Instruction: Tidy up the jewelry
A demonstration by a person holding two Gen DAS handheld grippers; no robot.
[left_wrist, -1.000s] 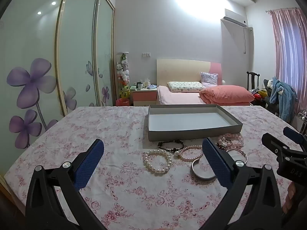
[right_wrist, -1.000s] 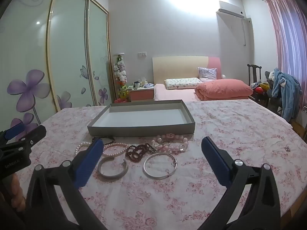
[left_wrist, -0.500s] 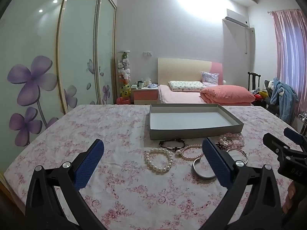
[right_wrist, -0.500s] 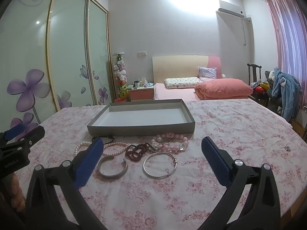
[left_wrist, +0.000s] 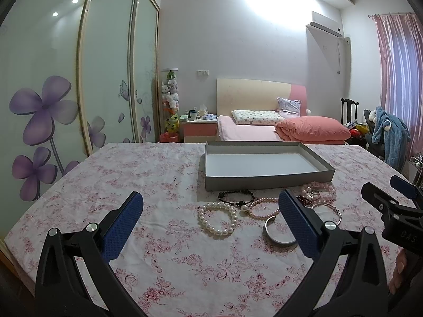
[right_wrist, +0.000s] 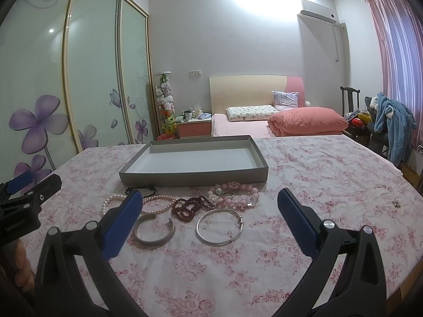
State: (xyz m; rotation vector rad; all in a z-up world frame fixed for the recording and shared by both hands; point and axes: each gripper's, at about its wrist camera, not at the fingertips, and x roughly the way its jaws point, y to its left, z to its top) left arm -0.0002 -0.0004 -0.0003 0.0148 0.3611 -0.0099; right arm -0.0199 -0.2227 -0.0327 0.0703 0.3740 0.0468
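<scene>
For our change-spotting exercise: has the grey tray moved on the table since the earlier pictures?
No. The grey tray sits in the same place, its front wall just behind the pink bead bracelet on the floral tablecloth, as before.

Floral tablecloth; bed, pink quilt; wardrobe; blue garment on chair.

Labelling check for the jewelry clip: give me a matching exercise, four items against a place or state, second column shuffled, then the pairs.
Items:
1. grey tray
2. white pearl bracelet
3. open silver cuff
4. tiny trinket

Descriptions:
A. alone on the cloth, far to the right of the pile
B. nothing inside it
C. just left of the thin silver hoop
D. leftmost piece of the pile

Pairs: 1-B, 2-D, 3-C, 4-A
</scene>
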